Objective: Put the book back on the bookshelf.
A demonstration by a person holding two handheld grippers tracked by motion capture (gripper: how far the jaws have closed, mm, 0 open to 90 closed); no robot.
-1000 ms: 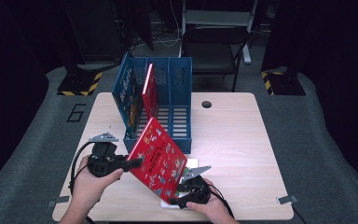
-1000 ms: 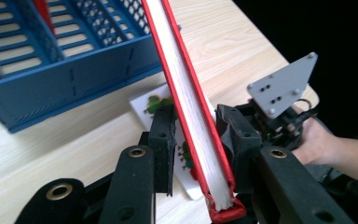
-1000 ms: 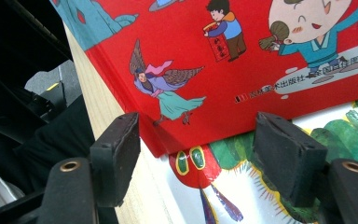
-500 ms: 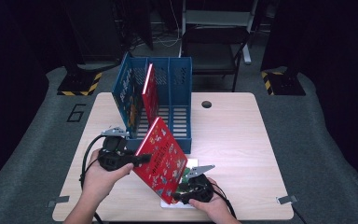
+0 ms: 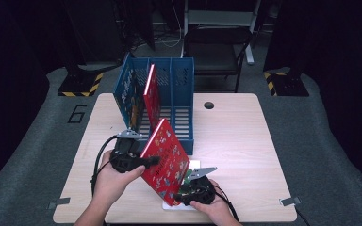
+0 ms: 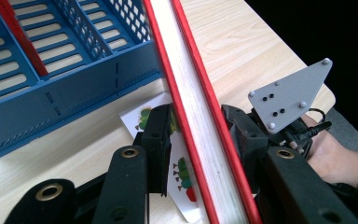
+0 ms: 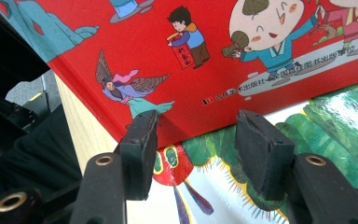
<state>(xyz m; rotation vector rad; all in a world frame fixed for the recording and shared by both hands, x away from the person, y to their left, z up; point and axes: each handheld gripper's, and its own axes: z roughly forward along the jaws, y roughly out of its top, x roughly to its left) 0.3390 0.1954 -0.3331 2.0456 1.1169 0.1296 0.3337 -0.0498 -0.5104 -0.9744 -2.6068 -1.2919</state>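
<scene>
A red picture book (image 5: 166, 157) stands tilted on its lower corner in front of the blue file rack (image 5: 183, 80). My left gripper (image 5: 152, 161) is shut on its left edge. In the left gripper view the jaws of my left gripper (image 6: 198, 126) press both red covers, with the page block (image 6: 193, 112) between them. My right gripper (image 5: 181, 195) is open at the book's lower corner. In the right gripper view the red cover (image 7: 214, 56) is just beyond the tips of my right gripper (image 7: 193, 135). A white caterpillar book (image 7: 335, 140) lies flat underneath.
A second red book (image 5: 151, 92) stands in the rack's left slot, beside another book against the left wall. The rack's right slots (image 5: 181, 120) are free. The wooden table (image 5: 235, 141) has a cable hole (image 5: 209, 105). A chair (image 5: 214, 52) stands beyond the table.
The left gripper has carried the red book up and right, toward the rack, and tipped it more upright. The right gripper has stayed low at the book's bottom corner.
</scene>
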